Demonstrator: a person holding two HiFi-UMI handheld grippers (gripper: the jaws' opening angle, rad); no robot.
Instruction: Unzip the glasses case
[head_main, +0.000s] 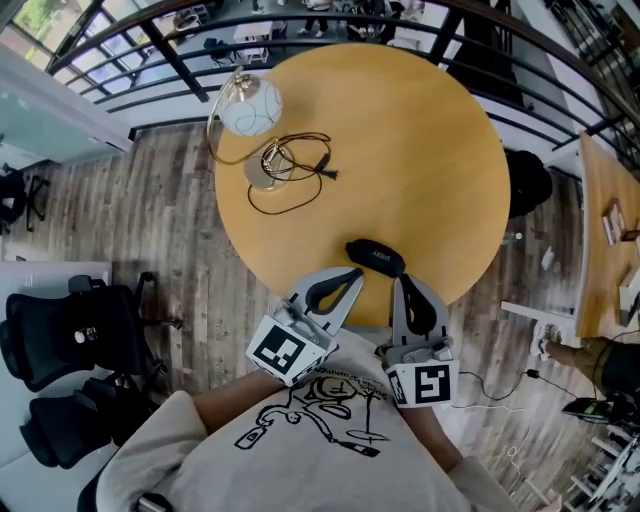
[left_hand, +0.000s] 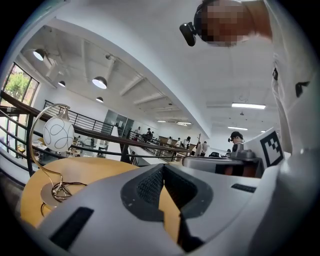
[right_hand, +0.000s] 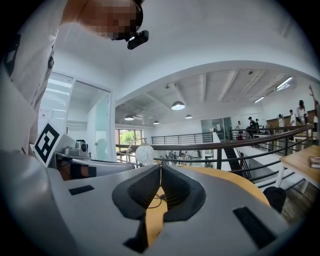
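Black glasses case (head_main: 375, 257) lies zipped shut at the near edge of the round wooden tabletop (head_main: 430, 140), long side running across, right in front of the person. Left gripper (head_main: 353, 276) points at the case's left end and right gripper (head_main: 401, 281) at its right end. Both tips are just beside the case; cannot tell if either touches it. Left gripper view: the fingers (left_hand: 150, 186) are clenched, tips pressed together, only bare tabletop showing through the gap behind them. Right gripper view: same, fingers (right_hand: 176, 188) clenched tip to tip, gripping no object. Both grippers are roughly level and low over the table edge, marker cubes toward the person's chest. Far side of the tabletop: a lamp (head_main: 250, 105) with a white globe shade, its dark cord (head_main: 295, 178) looped beside the base, well apart from the case. Black office chairs (head_main: 70, 340) stand on the wood floor at left.
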